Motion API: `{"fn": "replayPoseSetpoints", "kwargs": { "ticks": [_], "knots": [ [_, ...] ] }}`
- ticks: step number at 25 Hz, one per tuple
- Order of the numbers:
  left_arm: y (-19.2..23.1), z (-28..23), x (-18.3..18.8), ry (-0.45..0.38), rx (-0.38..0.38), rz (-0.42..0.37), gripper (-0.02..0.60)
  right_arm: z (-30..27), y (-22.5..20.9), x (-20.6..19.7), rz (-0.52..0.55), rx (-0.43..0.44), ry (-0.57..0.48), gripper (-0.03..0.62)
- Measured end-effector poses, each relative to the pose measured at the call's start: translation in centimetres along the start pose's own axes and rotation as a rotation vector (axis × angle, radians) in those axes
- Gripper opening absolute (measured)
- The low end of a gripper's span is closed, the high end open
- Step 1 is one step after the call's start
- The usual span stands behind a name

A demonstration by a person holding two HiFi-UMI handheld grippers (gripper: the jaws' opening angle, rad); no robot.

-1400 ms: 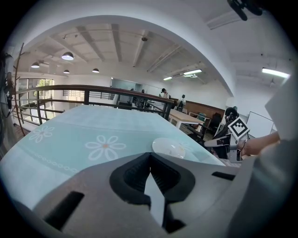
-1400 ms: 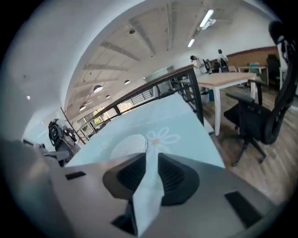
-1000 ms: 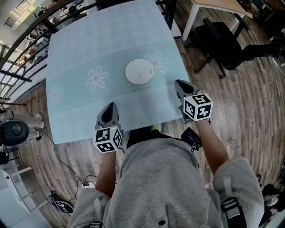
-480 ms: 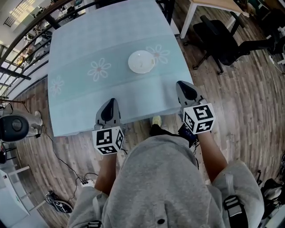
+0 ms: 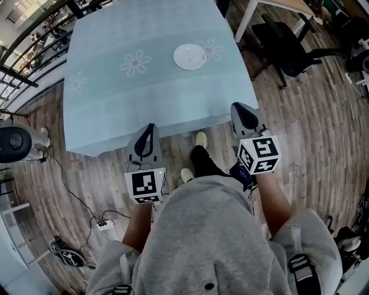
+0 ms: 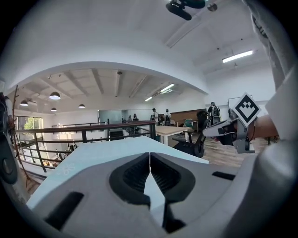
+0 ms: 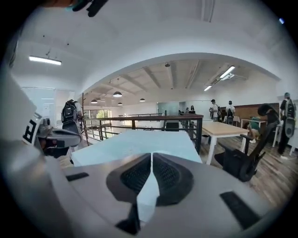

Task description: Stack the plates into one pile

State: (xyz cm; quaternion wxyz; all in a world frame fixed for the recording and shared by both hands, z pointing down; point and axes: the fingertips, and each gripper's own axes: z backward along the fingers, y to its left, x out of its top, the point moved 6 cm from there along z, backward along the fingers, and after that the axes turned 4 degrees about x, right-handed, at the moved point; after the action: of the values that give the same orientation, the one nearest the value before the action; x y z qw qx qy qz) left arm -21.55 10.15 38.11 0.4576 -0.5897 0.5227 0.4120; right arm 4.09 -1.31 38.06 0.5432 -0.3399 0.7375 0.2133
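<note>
A single pile of white plates sits on the light blue tablecloth, far right of its middle, beside a printed flower. My left gripper is shut and empty, held off the table's near edge over the wooden floor. The right gripper is also shut with nothing in it, just past the table's near right corner. In the left gripper view the jaws meet at the tips, with the table beyond. The right gripper view shows the same closed jaws.
A black office chair and a wooden desk stand right of the table. A railing runs along the left. Cables and a power strip lie on the floor at lower left. The person's feet are below the table edge.
Both grippers have drawn back from the table toward the person and risen. They were over the cloth's near edge; they are over the floor now. The plates have not moved.
</note>
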Motion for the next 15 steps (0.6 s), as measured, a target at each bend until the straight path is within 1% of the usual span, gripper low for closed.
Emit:
{"fn": "replayPoseSetpoints", "kwargs": {
  "ticks": [3, 6, 11, 15],
  "knots": [
    [-0.8, 1.9, -0.1, -0.031, -0.009, -0.015, 0.021, 1.5, 1.5, -0.2, 0.010, 0.007, -0.005, 0.034],
    [-1.5, 3.6, -0.5, -0.040, -0.021, -0.003, 0.020, 2.9, 2.5, -0.6, 0.015, 0.012, -0.008, 0.034],
    [-2.4, 5.1, -1.3, -0.009, -0.007, 0.054, 0.020, 4.7, 2.5, -1.8, -0.006, 0.007, 0.001, 0.032],
    [-3.1, 5.4, -1.3, 0.017, -0.002, 0.067, 0.020, 5.4, 1.9, -1.7, -0.026, 0.008, -0.006, 0.034]
  ]
}}
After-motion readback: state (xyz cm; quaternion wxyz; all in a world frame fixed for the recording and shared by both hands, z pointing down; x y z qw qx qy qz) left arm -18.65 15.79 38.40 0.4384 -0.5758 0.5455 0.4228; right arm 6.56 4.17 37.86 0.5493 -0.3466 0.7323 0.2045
